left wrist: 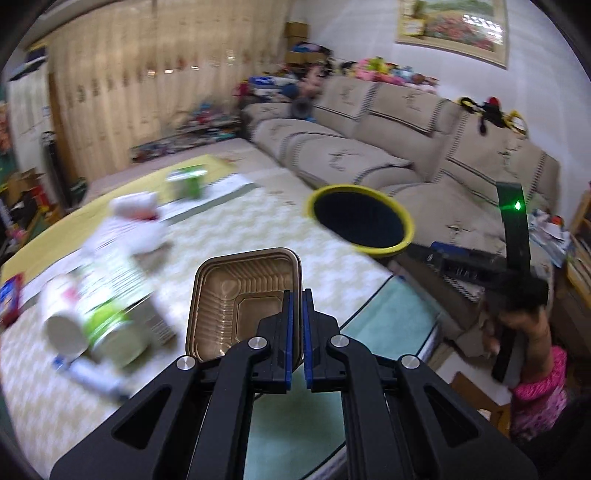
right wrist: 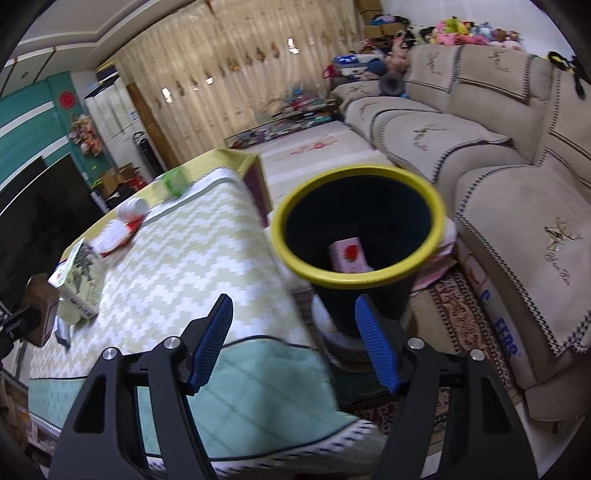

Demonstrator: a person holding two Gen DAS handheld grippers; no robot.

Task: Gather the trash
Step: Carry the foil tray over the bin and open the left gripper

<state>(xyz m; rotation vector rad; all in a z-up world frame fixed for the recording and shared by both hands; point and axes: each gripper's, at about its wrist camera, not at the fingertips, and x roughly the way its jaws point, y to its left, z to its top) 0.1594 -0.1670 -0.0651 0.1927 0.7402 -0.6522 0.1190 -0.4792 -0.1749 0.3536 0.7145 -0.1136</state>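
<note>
Beyond your table point(right wrist: 173, 258) with its zigzag cloth, a beige sofa point(left wrist: 406, 122) runs along the wall from twelve to three o'clock. Plush toys point(right wrist: 469, 27) crowd its back. Curtains point(left wrist: 147, 74) hang at eleven o'clock; a patterned rug point(right wrist: 458, 317) lies beside the sofa.

Table point(right wrist: 177, 258) under zigzag cloth point(right wrist: 207, 236); box point(right wrist: 75, 280), white bottle point(right wrist: 133, 207), green can point(right wrist: 176, 182) lying on it.
</note>
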